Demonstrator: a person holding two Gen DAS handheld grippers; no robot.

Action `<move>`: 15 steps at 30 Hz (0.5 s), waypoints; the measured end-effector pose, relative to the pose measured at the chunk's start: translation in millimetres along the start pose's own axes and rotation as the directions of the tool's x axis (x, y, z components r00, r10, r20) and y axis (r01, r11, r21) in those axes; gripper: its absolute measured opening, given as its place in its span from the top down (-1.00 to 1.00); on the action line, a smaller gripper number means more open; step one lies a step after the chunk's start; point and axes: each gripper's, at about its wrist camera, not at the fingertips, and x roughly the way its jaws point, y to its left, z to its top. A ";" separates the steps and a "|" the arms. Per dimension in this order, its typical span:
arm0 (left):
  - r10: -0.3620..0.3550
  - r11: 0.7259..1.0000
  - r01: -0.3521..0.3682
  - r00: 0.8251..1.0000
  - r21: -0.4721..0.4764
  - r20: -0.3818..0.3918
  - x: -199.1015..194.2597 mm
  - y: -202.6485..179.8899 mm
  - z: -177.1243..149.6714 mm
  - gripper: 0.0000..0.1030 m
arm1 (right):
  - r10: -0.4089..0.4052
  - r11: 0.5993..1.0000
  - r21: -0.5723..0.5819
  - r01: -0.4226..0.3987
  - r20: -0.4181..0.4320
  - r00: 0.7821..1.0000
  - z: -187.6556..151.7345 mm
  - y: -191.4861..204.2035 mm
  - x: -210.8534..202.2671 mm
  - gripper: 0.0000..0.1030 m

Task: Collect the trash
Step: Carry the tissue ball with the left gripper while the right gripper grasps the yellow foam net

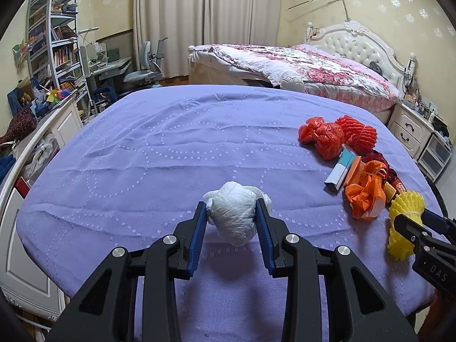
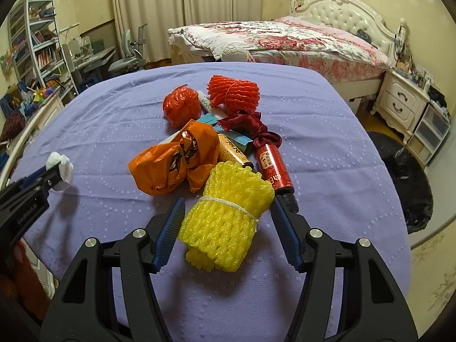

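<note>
On the purple cloth [image 1: 142,148], my left gripper [image 1: 230,203] is shut on a crumpled white wad [image 1: 232,219], both blue pads pressing its sides. The same left gripper [image 2: 57,171] shows at the left edge of the right wrist view with the white wad [image 2: 61,165]. My right gripper [image 2: 228,199] stands open around a yellow foam net roll [image 2: 228,222] tied with string; the roll lies on the cloth with the pads close beside it. From the left wrist view, the right gripper [image 1: 413,216] straddles the yellow roll [image 1: 401,245].
A trash pile lies beyond the yellow roll: orange plastic bag [image 2: 176,159], red bag [image 2: 181,107], red foam net [image 2: 233,91], red tube [image 2: 273,165], dark red ribbon [image 2: 245,122], small boxes [image 1: 339,171]. A black bag [image 2: 404,176] sits on the floor, right. A bed stands behind.
</note>
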 end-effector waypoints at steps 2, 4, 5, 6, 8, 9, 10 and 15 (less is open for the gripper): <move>-0.003 1.000 0.003 1.000 0.002 -0.003 0.5 -1.1 0.0 0.32 | 0.017 1.000 -0.008 -0.017 0.003 1.000 -0.4 1.2 -1.4 0.00; -0.007 1.000 0.007 1.000 0.004 -0.006 0.1 -0.5 -0.1 0.32 | 0.026 0.999 -0.020 -0.026 0.011 1.000 -0.4 2.9 -5.0 0.12; -0.009 1.000 0.009 1.000 0.005 -0.006 -0.1 -1.1 -0.3 0.32 | 0.033 0.999 -0.025 -0.033 0.014 0.999 0.0 3.7 -6.3 0.19; -0.009 1.000 0.009 1.000 0.006 -0.004 -0.7 -1.9 0.2 0.32 | 0.037 0.999 -0.028 -0.036 0.018 0.999 0.2 4.1 -8.3 0.20; -0.011 1.000 0.011 1.000 0.004 0.001 -2.5 -4.1 0.6 0.32 | 0.042 0.999 -0.032 -0.041 0.022 0.999 0.0 4.2 -11.0 0.23; -0.013 1.000 0.013 1.000 0.003 0.004 -3.7 -5.5 1.2 0.32 | 0.044 0.999 -0.032 -0.043 0.025 0.999 -0.4 3.9 -12.5 0.24; -0.017 1.000 0.017 1.000 0.004 0.007 -5.1 -7.4 1.9 0.32 | 0.047 0.998 -0.030 -0.046 0.027 0.999 -0.2 3.1 -13.8 0.25; -0.035 0.999 0.035 0.999 0.024 0.026 -12.8 -20.0 6.2 0.32 | 0.035 0.999 -0.015 -0.034 0.072 0.997 4.3 -7.0 -29.5 0.26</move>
